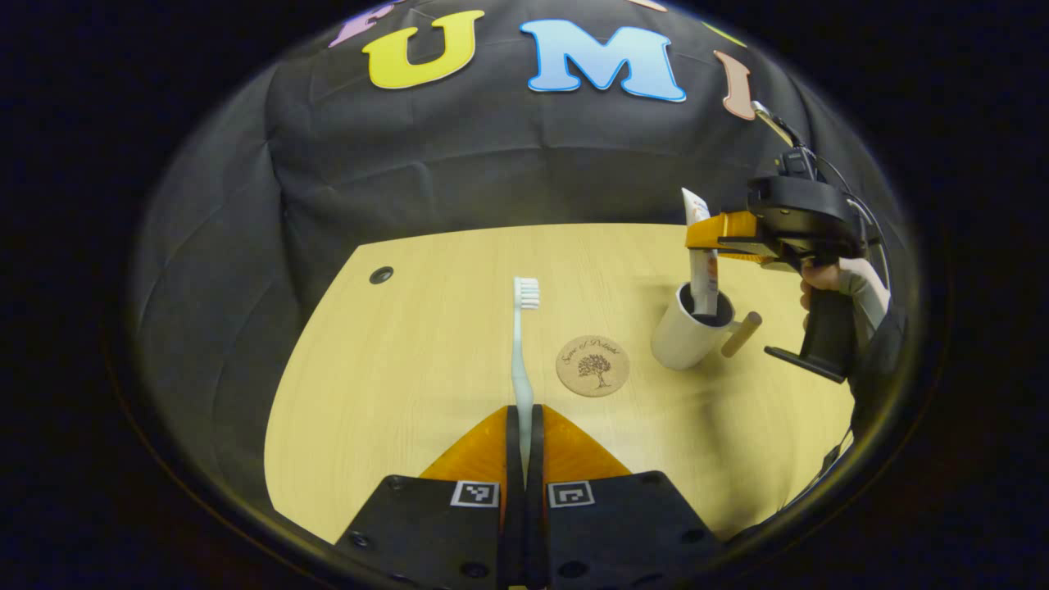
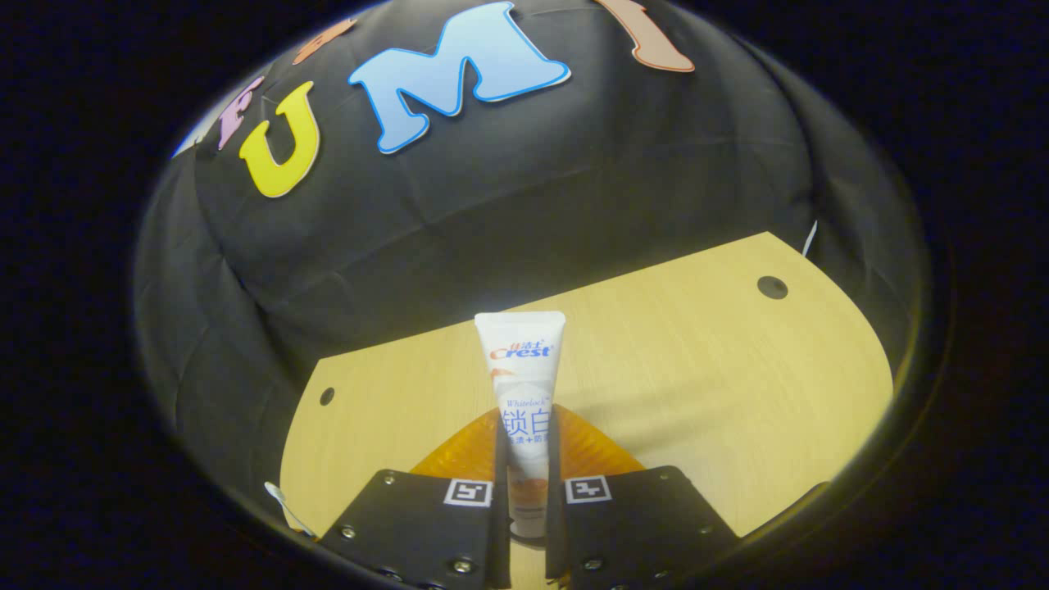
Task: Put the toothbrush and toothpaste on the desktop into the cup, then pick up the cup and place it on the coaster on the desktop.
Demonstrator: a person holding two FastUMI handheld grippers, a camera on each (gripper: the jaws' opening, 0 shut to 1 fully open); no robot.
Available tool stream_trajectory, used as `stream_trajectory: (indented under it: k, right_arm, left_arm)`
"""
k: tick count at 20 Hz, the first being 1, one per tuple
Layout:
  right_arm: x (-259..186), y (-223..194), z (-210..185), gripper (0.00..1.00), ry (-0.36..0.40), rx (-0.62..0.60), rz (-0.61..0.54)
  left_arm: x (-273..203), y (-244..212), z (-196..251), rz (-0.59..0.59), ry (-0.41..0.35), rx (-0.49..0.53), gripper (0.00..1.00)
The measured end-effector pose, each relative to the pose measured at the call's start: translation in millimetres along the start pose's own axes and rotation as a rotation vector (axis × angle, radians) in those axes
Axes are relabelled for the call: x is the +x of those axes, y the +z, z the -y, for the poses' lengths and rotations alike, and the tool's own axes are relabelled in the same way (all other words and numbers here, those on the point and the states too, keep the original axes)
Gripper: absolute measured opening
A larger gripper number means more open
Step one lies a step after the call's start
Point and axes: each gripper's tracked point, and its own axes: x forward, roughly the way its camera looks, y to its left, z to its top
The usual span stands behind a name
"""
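Starting from the left in the left gripper view: there's a small dark hole (image 1: 381, 274) in the wooden bench (image 1: 393, 393) near its far left corner. Then dead centre, the left gripper (image 1: 524, 418) has its jaws pressed tight on the handle of the toothbrush (image 1: 521, 352), which sticks straight out ahead with the bristle head at the far end, held above the bench. Just right of the brush is the round cork coaster (image 1: 592, 365) with a little tree printed on it, lying flat with nothing on it. Right of that sits the white cup (image 1: 684, 336), with a wooden handle poking out on its right side. The toothpaste (image 1: 701, 262) tube stands upright with its lower end down inside the cup, and the right gripper (image 1: 706, 233), held by a hand (image 1: 824, 279) at the far right, is pinching it near the top.

In the right gripper view, the tube runs up between the jaws, both sides squeezing it, crimped end pointing away.
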Motion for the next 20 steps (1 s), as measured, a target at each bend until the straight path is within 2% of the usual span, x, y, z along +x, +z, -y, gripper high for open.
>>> stream_trajectory:
  k: [5,9,10,13,15,16,17,18,19,20]
  right_arm:
    - [1.5,-16.2,6.3,0.18,-0.018,-0.019,-0.017]
    - [-2.9,-21.7,4.4,0.27,-0.019,-0.025,-0.017]
    - [-7.0,-25.8,5.0,0.32,-0.024,-0.032,-0.031]
    - [-9.9,-39.9,5.1,0.33,-0.024,-0.033,-0.061]
    - [-12.0,-48.2,4.2,0.39,-0.017,-0.031,-0.08]
    - [-11.8,-50.0,3.2,0.31,-0.019,-0.037,-0.08]
    - [-16.3,-51.3,2.8,0.39,-0.019,-0.046,-0.083]
    - [-18.7,-51.5,2.0,0.31,-0.017,-0.054,-0.085]
    - [-19.0,-52.5,-0.3,0.42,-0.009,-0.058,-0.087]
    - [-21.1,-52.0,-1.1,0.41,-0.01,-0.064,-0.085]
  left_arm:
    - [-1.5,-1.7,-0.1,-0.01,-0.001,-0.017,0.08]
    - [-1.4,-2.9,-1.4,-0.01,0.006,-0.026,0.08]
    - [-1.2,-2.3,-1.8,-0.009,0.006,-0.028,0.08]
    - [-1.1,0.0,-1.2,-0.003,0.001,-0.031,0.09]
    - [-3.9,0.3,-0.4,0.001,-0.002,-0.033,0.08]
    - [-7.0,-3.4,-0.3,0.003,-0.002,-0.036,0.08]
    - [-8.9,-4.7,-0.6,0.003,-0.002,-0.04,0.08]
    - [-9.3,-4.3,-0.7,0.004,-0.002,-0.044,0.08]
    - [-9.5,-4.3,-1.7,0.005,-0.002,-0.048,0.08]
    - [-11.1,-5.0,-1.8,0.008,-0.001,-0.05,0.07]
